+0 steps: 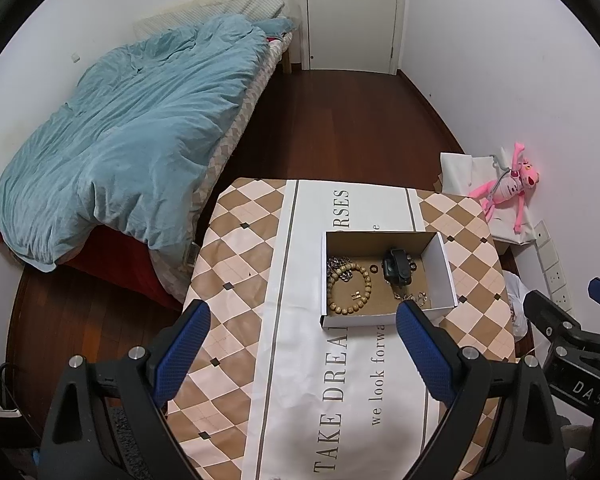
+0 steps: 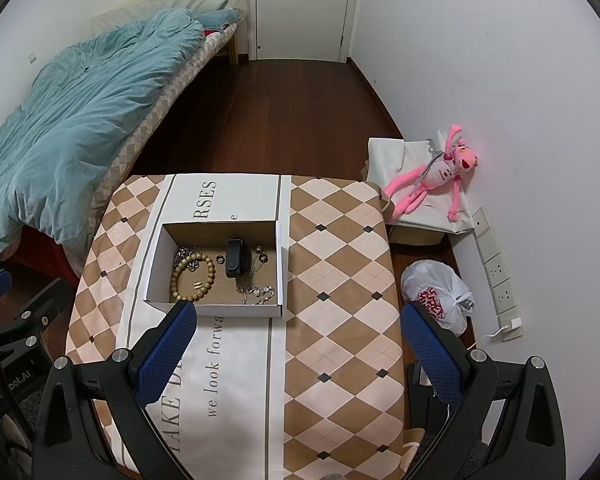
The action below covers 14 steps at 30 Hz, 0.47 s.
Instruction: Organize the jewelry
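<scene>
Two grippers hover over a tabletop (image 2: pixel 340 264) covered in a tan-and-cream diamond cloth, with a white printed runner down it. The left gripper (image 1: pixel 303 348) has its two blue-padded fingers (image 1: pixel 182 350) spread wide apart and holding nothing. The right gripper (image 2: pixel 307 356) is the same: two blue fingers (image 2: pixel 168 350) released, nothing between them.

Just past the fingertips, on the runner, sits one shallow white cardboard box (image 2: pixel 216 310) with a brown inside. The jewelry lies in it: one wooden bead bracelet (image 2: pixel 211 276) at the left, one tangled silver chain (image 2: pixel 186 257) partly under the bracelet, one black band (image 2: pixel 233 258) in the middle, and one string of metal beads (image 2: pixel 256 291) near the front right. Two small dark rings can be made out beside the black band; other tiny pieces are too small to identify.

Beyond are one bed with a blue quilt (image 1: pixel 120 140), one pink plush toy (image 2: pixel 440 176), one tied plastic bag (image 2: pixel 436 296) and one white door (image 2: pixel 304 8), cut off at the top.
</scene>
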Available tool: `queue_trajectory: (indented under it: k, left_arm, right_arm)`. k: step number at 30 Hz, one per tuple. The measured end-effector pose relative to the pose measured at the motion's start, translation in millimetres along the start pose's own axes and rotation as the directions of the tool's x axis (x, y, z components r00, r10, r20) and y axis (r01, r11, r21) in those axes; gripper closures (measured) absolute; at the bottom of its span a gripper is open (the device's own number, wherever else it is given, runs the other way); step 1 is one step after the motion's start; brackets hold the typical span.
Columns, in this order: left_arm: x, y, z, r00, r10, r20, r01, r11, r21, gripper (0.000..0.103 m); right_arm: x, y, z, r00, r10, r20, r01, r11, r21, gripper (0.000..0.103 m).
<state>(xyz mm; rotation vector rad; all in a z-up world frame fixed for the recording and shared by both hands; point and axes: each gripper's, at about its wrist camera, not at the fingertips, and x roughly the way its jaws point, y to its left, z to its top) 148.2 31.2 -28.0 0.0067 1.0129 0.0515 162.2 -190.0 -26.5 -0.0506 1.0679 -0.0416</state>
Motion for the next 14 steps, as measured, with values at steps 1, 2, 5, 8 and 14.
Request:
queue_trajectory:
  k: [1,2,5,8,14]
  left_arm:
    - [-1.7,-0.4,-0.2,1.000,0.000,0.002,0.000,1.000,-0.001,0.009]
    - [-2.6,-0.5,0.3,1.000,0.002,0.005,-0.002,1.000,-0.002,0.009]
    - [-4.2,-0.2,0.5,1.000,0.003,0.012,-0.003,1.000,-0.004,0.009]
    - [-4.5,0.1,0.4,1.000,0.003,0.012,-0.003,1.000,-0.005,0.009]
    - [-7.9,0.5,-0.1,1.000,0.006,0.027,-0.005,1.000,-0.015,0.009]
  right_arm:
    - [-0.4,-0.3,0.2,1.000,0.001,0.000,-0.001,1.000,0.000,0.000]
    - [-0.8,-0.2,0.2,1.000,0.000,0.001,0.000,1.000,0.000,0.000]
    - [-1.2,-0.1,1.0,1.000,0.001,0.002,-0.001,1.000,0.002,0.000]
    - [-1.4,1.0,1.1,1.000,0.001,0.002,-0.001,1.000,0.003,0.000]
    - [-2.6,0.8,1.4,1.000,0.000,0.006,0.000,1.000,0.003,0.000]
